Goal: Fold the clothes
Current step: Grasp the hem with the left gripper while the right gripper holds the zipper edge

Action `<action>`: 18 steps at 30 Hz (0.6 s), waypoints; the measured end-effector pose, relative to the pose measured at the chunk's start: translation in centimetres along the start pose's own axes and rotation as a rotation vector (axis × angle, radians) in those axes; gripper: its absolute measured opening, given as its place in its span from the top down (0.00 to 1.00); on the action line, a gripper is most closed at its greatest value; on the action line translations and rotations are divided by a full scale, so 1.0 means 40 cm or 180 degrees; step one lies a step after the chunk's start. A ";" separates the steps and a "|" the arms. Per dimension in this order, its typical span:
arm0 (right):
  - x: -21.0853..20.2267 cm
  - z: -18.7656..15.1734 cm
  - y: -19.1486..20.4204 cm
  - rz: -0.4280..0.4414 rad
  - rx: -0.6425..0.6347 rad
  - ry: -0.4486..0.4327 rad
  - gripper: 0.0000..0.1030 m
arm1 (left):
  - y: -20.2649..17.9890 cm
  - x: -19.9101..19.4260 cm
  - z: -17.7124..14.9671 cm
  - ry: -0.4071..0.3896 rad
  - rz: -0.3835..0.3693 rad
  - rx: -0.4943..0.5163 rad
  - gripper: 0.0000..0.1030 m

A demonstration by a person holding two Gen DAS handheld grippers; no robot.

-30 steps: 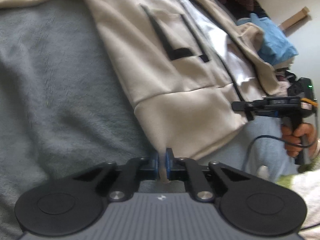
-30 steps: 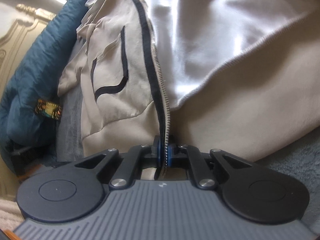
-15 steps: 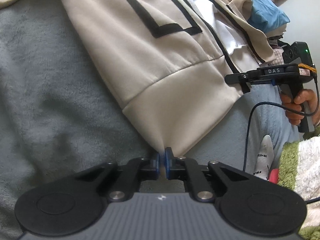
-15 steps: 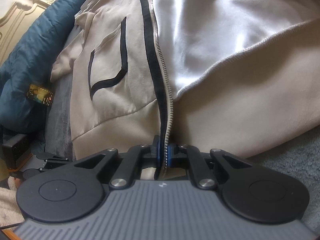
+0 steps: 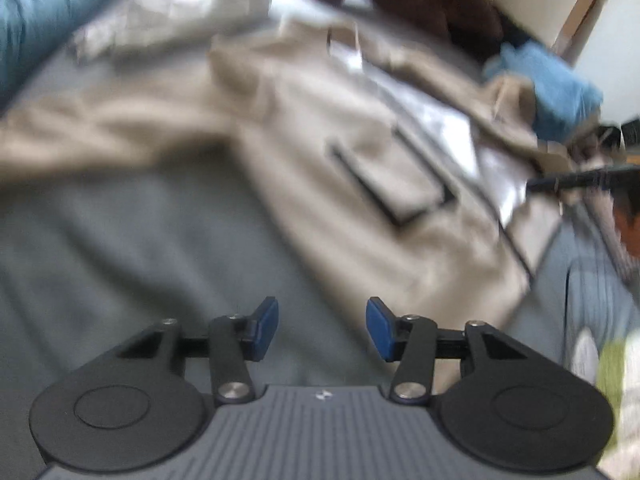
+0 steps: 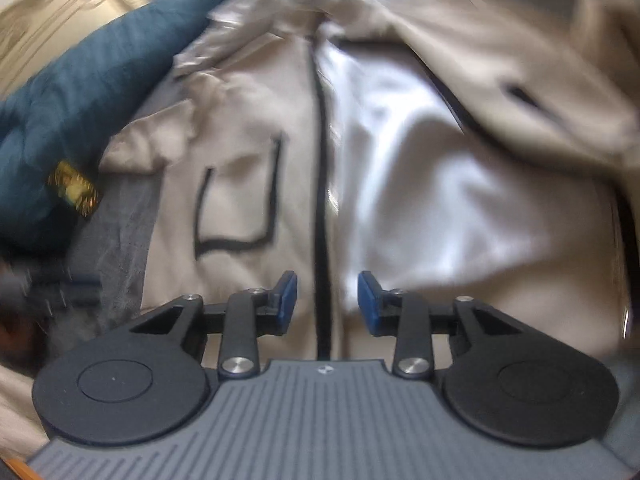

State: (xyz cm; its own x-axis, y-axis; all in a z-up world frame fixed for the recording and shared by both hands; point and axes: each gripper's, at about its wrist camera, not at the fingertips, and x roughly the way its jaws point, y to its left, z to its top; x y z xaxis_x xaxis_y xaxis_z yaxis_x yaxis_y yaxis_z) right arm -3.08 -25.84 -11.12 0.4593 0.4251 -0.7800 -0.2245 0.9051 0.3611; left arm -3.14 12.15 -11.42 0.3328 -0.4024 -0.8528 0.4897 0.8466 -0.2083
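A beige zip jacket with black pocket trim and a pale lining lies spread on a grey blanket. My left gripper is open and empty, hovering over the blanket just off the jacket's hem corner. My right gripper is open and empty above the jacket, with the black zipper band running between its blue pads. The right gripper also shows at the right edge of the left wrist view. Both views are motion-blurred.
A dark teal quilt lies bunched at the left of the jacket. A light blue cloth and dark clothes sit behind the jacket. A green-and-white rug lies at the lower right.
Both grippers have opened and let go of the jacket's hem and zipper edge. Both have lifted and pulled back, so more of the jacket shows.
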 end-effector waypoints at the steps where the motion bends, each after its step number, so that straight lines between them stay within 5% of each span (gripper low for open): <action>1: 0.010 0.010 0.033 -0.0014 -0.0234 -0.0039 0.79 | -0.001 0.009 0.019 -0.0078 0.0048 0.0012 0.52; 5: 0.087 0.008 0.163 0.0028 -0.1288 -0.0159 0.82 | -0.005 0.044 0.097 -0.0388 0.0242 0.0061 0.51; 8: 0.181 -0.019 0.191 -0.0221 -0.1808 0.0003 0.83 | -0.004 0.074 0.142 -0.0569 0.0406 0.0066 0.51; 10: 0.242 -0.037 0.151 -0.0460 -0.1925 0.0217 0.85 | 0.006 0.108 0.134 -0.0549 0.0566 -0.0016 0.56; 12: 0.245 -0.018 0.119 -0.0384 -0.1801 0.0296 0.85 | 0.017 0.141 0.126 -0.0528 0.0725 -0.0097 0.56; 18: 0.219 0.125 0.143 -0.0227 -0.1739 0.0287 0.84 | 0.046 0.084 0.164 -0.0805 0.0627 -0.0285 0.55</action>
State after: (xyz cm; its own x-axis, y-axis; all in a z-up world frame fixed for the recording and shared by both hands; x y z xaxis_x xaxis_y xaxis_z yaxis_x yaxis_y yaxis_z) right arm 3.95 -16.89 -13.35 0.4198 0.3387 -0.8421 -0.6193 0.7851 0.0070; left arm 4.17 10.07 -11.52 0.6092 -0.2920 -0.7373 0.3269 0.9395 -0.1020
